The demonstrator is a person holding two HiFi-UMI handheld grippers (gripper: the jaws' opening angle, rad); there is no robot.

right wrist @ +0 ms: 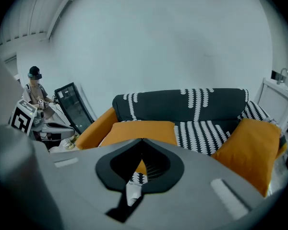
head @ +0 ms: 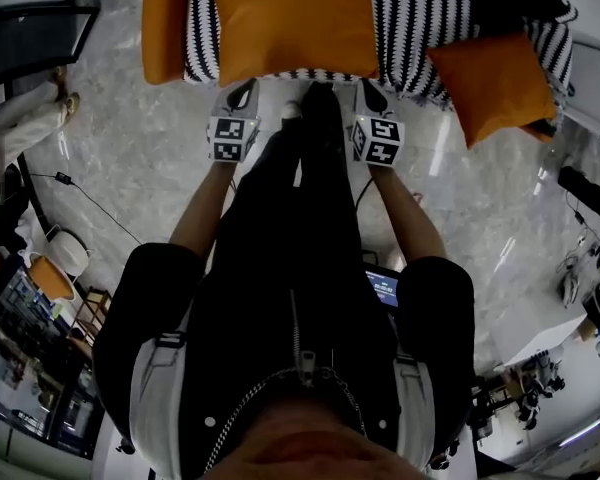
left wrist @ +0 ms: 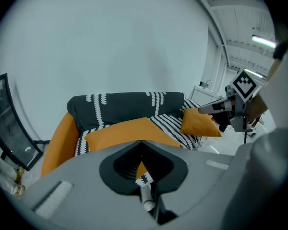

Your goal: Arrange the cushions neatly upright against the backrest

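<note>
Head view, marble floor, striped sofa, orange cushions, left fingers, right fingers, both closed, empty

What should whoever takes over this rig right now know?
Left gripper: shut, empty, by the sofa's front edge.
Right gripper: same.
Large rectangular orange fabric cushion: flat on the black-and-white striped sofa seat.
Smaller orange fabric cushion: tilted at the seat's right end, jutting past the edge.
Done: nothing; neither stands against the dark backrest.
To do: stand both upright against it.
</note>
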